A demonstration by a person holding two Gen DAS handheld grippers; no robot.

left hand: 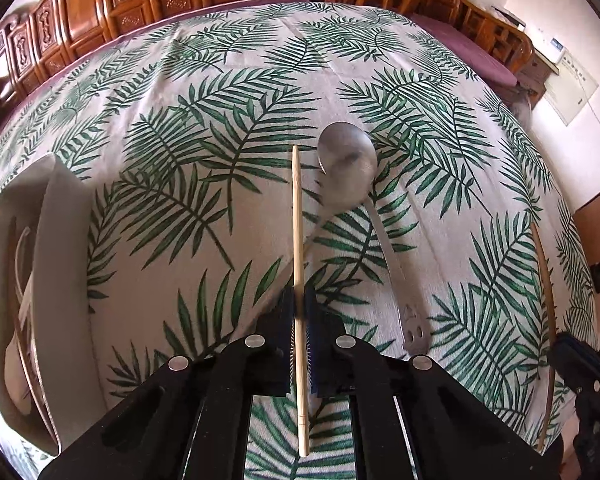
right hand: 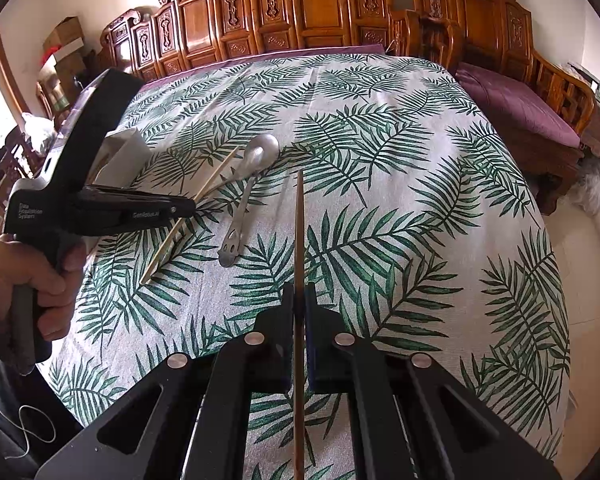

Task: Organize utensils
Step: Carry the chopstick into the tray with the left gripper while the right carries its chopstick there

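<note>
Left wrist view: pale chopstick (left hand: pixel 299 240) clamped between left gripper (left hand: pixel 299 304) fingers.

White print is showing on the left gripper (right hand: pixel 194 204) as seen from the right wrist view: "Data Acquisition System" is sitting on its black body, well back from the jaws, and "GenRobot.ai" is running along the arm just behind the jaws. A wall notice (left hand: pixel 572 88), far beyond the left jaws, is bearing print too small to read.
</note>
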